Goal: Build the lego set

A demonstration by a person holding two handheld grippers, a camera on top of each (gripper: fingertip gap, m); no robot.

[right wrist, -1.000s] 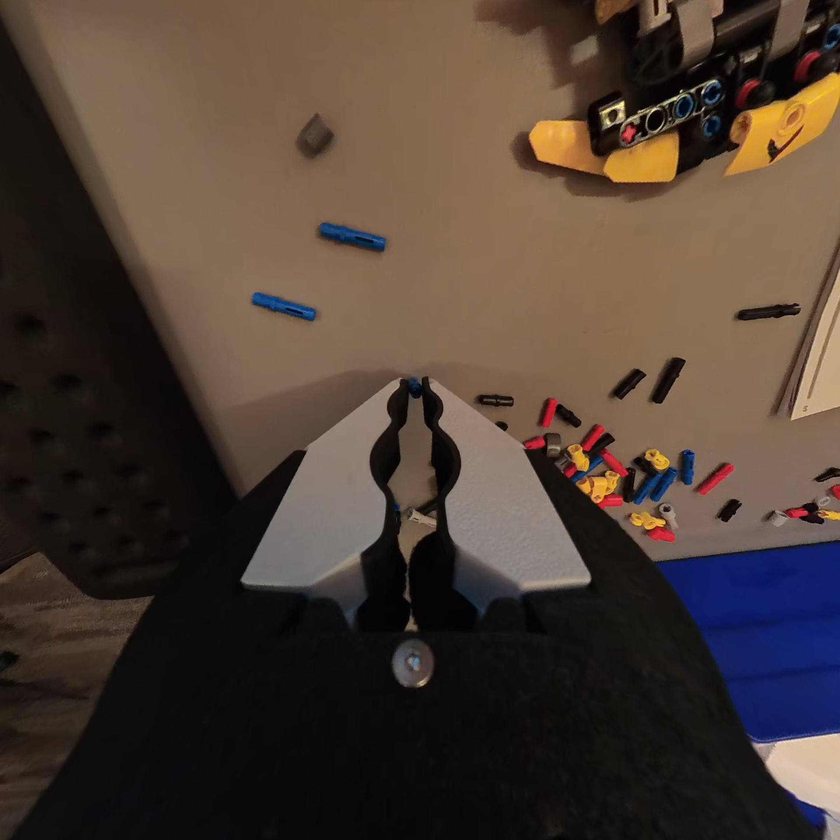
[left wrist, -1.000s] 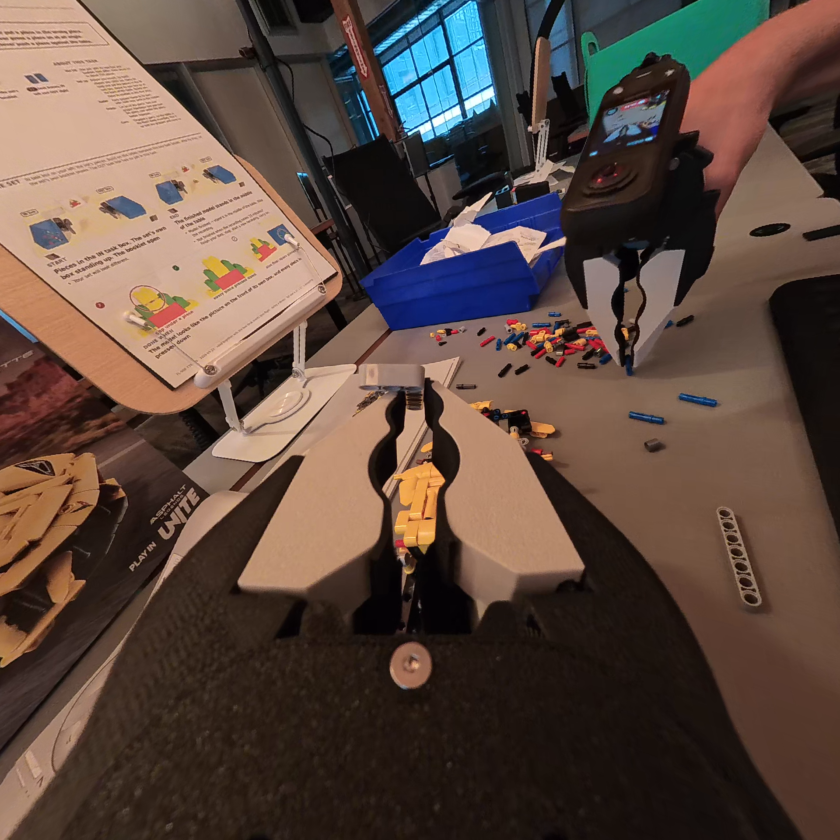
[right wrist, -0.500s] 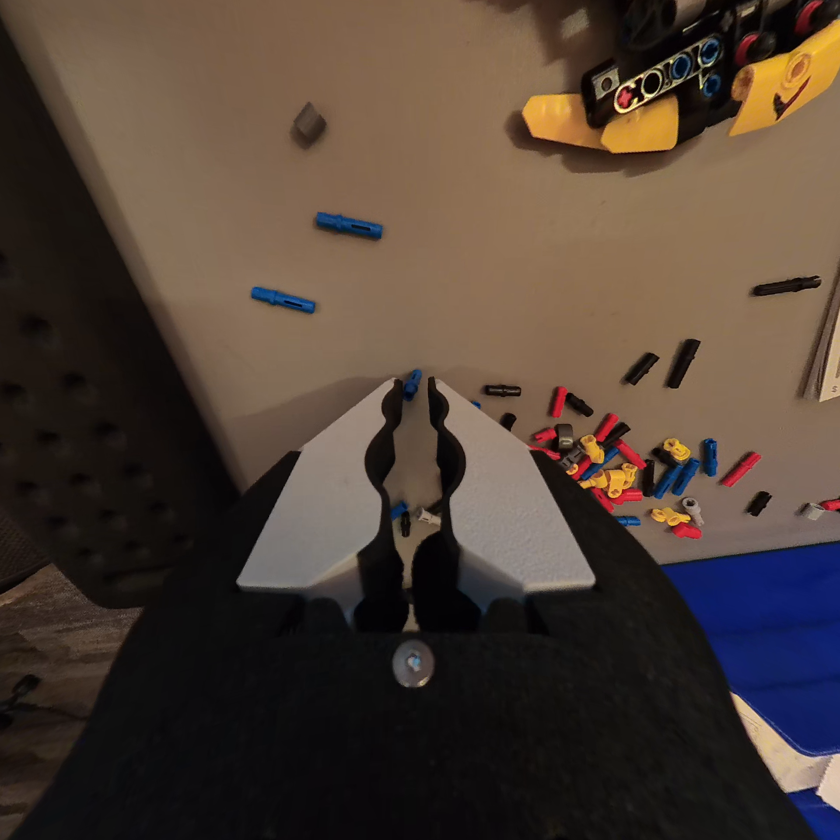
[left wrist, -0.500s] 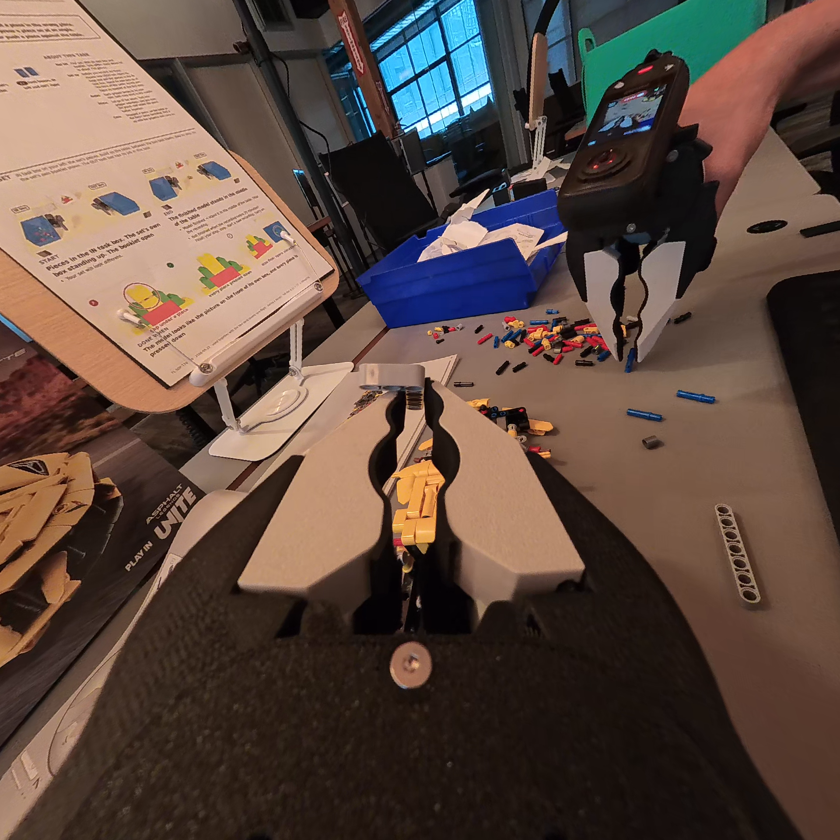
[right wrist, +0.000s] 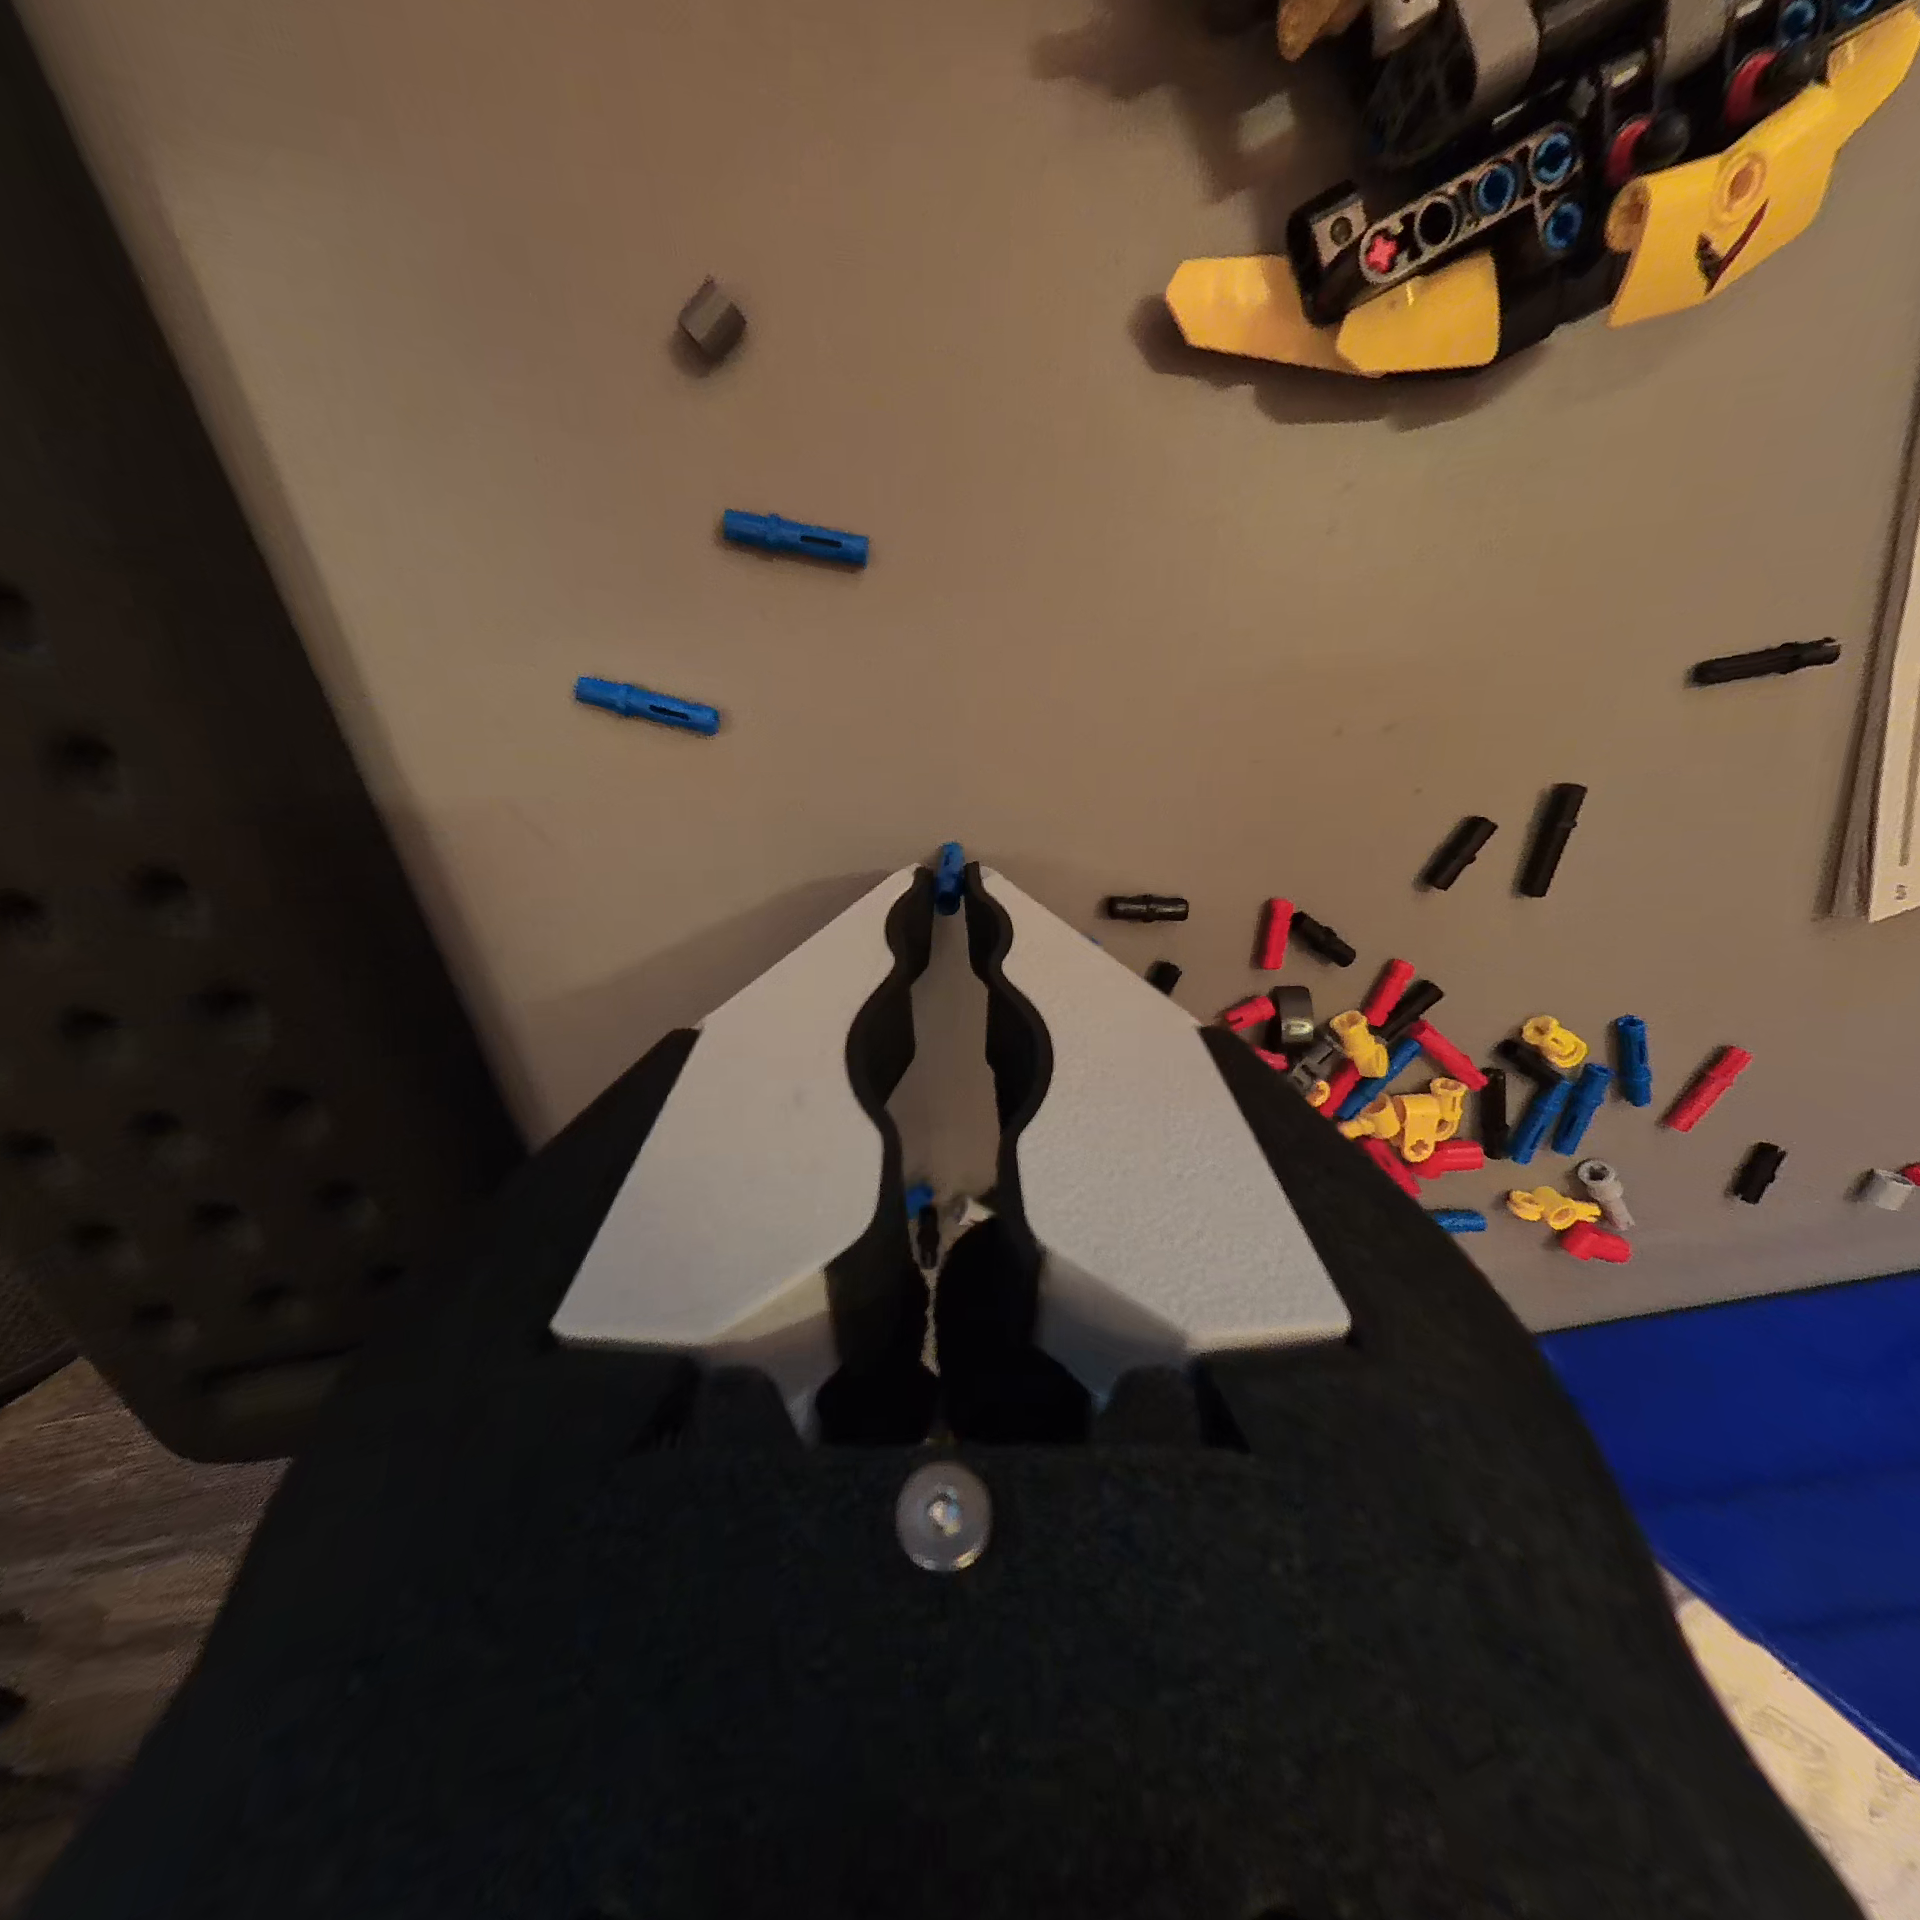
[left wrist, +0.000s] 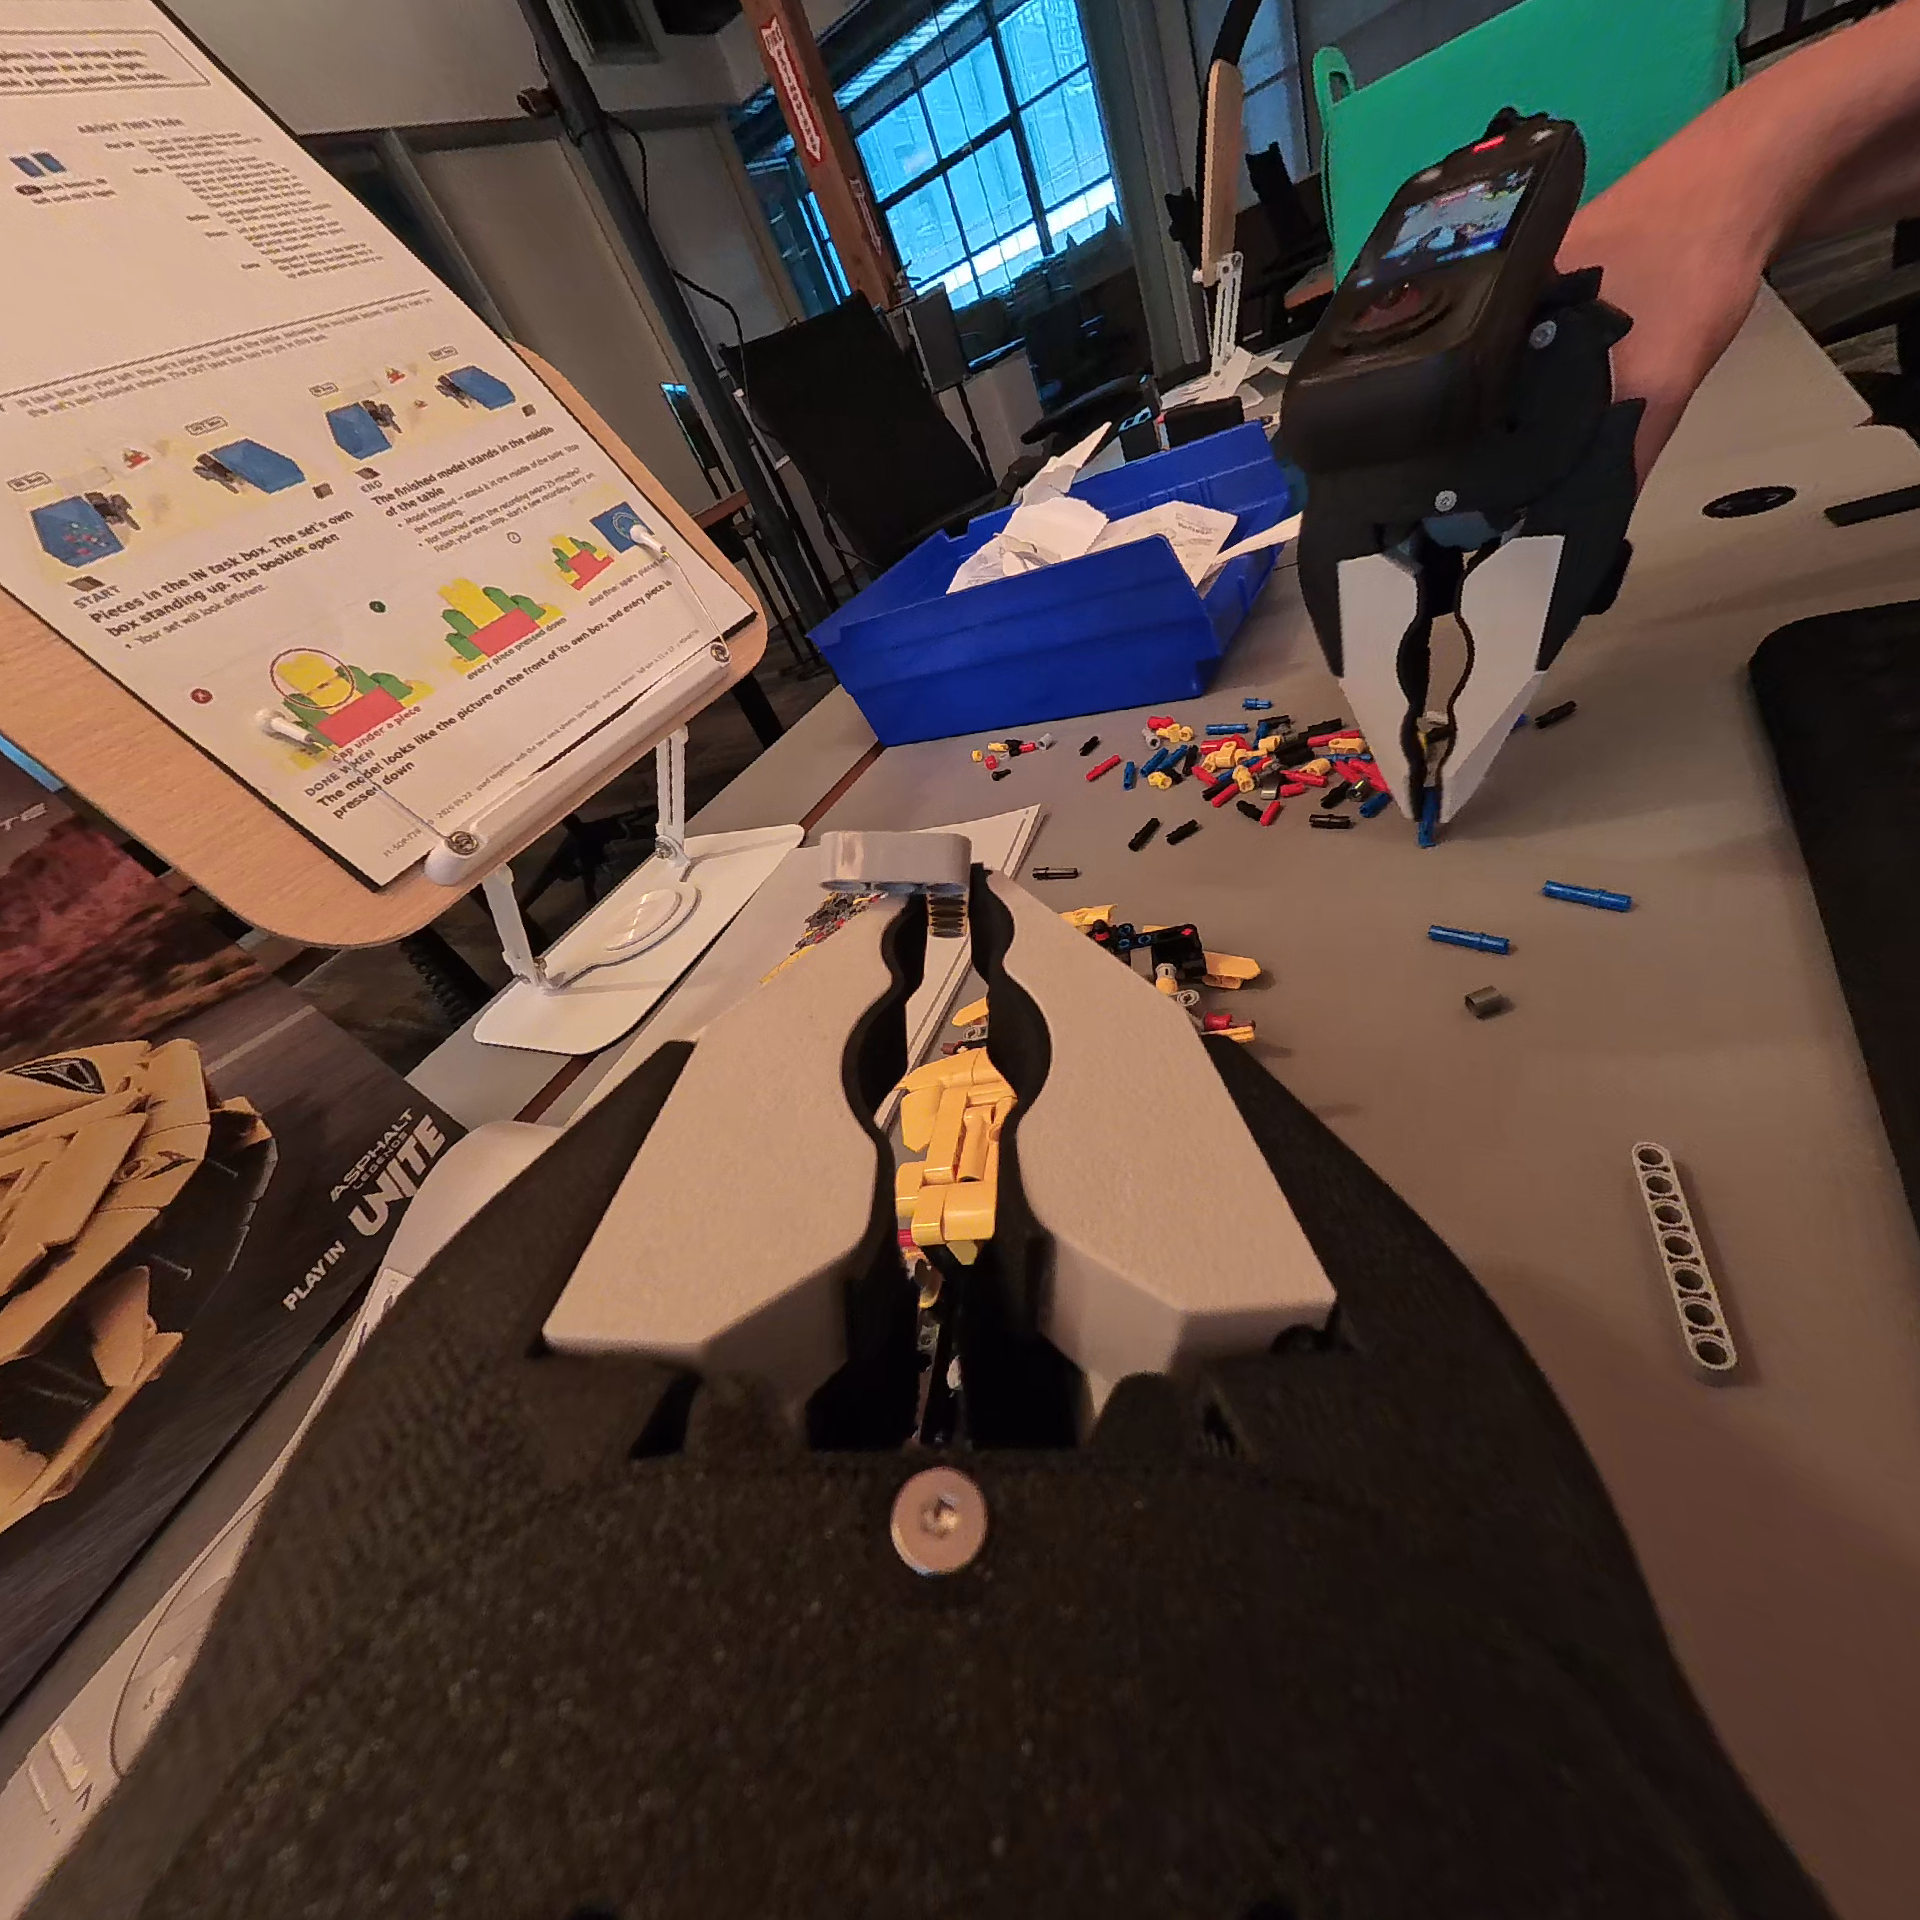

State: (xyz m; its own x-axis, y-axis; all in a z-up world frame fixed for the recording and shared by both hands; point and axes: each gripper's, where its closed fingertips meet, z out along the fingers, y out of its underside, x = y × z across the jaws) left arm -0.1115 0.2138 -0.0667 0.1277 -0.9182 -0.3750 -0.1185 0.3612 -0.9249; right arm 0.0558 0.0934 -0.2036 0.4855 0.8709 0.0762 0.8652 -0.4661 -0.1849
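My left gripper (left wrist: 971,888) is shut on a grey Lego piece (left wrist: 894,857) with a black spring part under it. Yellow parts of the model (left wrist: 956,1153) show through the gap between its fingers. The yellow and black model (right wrist: 1455,249) lies on the grey table (right wrist: 1039,675). My right gripper (right wrist: 948,888) is shut on a small blue pin (right wrist: 948,878), held upright at its tips just above the table. It also shows in the left wrist view (left wrist: 1429,821), beside a pile of small pins (left wrist: 1268,769).
Two long blue pins (right wrist: 795,538) (right wrist: 646,707) and a small grey piece (right wrist: 712,317) lie loose. A grey holed beam (left wrist: 1683,1262), a blue bin (left wrist: 1049,613), an instruction stand (left wrist: 312,520), a black mat (left wrist: 1849,831) and the set's box (left wrist: 156,1195) surround the work area. The left gripper's tips are roughly 25 centimetres from the right gripper's.
My right gripper loosened half a second ago with the blue pin tilted at one fingertip, and has now shut on it upright. My left gripper has kept its hold.
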